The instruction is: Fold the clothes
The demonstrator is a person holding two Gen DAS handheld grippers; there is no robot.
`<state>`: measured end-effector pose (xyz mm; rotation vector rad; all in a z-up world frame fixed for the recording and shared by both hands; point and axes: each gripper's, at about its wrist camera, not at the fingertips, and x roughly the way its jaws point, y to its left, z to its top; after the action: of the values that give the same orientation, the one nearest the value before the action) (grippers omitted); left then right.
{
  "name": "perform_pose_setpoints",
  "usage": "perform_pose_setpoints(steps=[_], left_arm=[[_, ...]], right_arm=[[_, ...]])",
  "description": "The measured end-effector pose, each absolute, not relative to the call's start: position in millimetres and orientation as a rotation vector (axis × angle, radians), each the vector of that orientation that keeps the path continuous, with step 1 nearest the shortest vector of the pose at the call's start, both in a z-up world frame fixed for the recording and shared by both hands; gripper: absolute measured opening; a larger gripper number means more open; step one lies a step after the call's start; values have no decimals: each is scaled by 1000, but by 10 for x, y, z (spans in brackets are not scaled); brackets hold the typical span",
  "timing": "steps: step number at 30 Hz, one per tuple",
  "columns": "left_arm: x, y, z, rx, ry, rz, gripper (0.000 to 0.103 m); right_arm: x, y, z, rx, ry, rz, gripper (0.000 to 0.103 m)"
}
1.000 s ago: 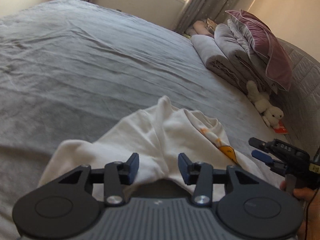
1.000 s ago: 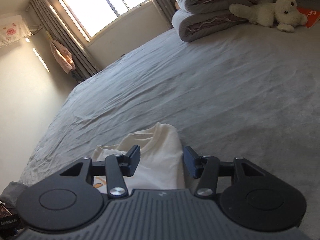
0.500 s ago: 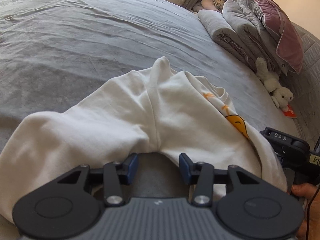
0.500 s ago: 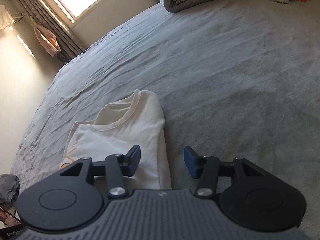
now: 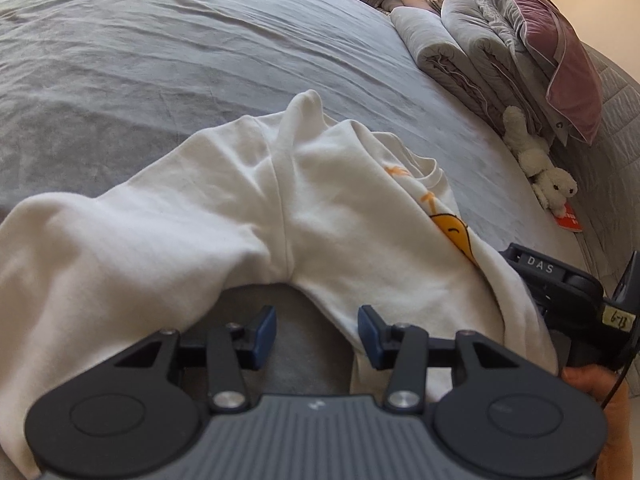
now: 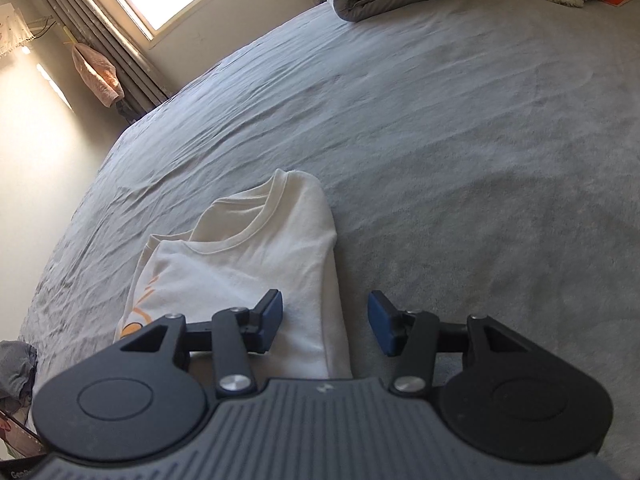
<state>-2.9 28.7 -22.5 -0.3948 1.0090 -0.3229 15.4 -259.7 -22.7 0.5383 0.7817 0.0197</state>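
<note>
Mostly flat, cream shirt [image 5: 224, 216] lies partly folded on grey bed [image 5: 160, 48], sleeve bunched, orange print [image 5: 456, 232] near collar. Left gripper [image 5: 316, 330] half-wide over bare sheet, holds nothing. Right gripper [image 6: 324, 320] half-wide, straddles shirt's edge, empty. Rolled quilts [image 5: 452, 52], pillow [image 5: 560, 52], plush toy [image 5: 540, 164] well apart by headboard.

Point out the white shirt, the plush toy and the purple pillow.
white shirt [image 5: 328, 200]: left wrist view, on the fabric beside the long seam.
plush toy [image 5: 554, 186]: left wrist view, on its head.
purple pillow [image 5: 560, 52]: left wrist view, on the velvet face near its middle.
</note>
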Motion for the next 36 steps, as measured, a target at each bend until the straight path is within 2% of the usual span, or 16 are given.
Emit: perform_pose_setpoints(steps=[2,9,11,13,15,21,36], left_arm=[[-10,327,-245,-442,1018,-317,47],[27,423,-385,-668,1020,-313,45],[31,423,-435,-719,1013,-308,38],[30,400,-462,-740,1004,-304,15],[18,378,-451,-725,988,-279,5],[-40,339,-129,-532,860,-234,4],[24,916,458,-255,578,8,4]], right_arm=[[156,-2595,-227,539,783,22,52],[158,-2606,-257,582,796,61,37],[156,-2606,-273,599,798,71,33],[149,-2600,-273,605,793,70,30],[136,-2594,-254,609,781,69,23],[80,-2573,-76,584,695,56,16],[11,-2142,424,503,467,233,14]])
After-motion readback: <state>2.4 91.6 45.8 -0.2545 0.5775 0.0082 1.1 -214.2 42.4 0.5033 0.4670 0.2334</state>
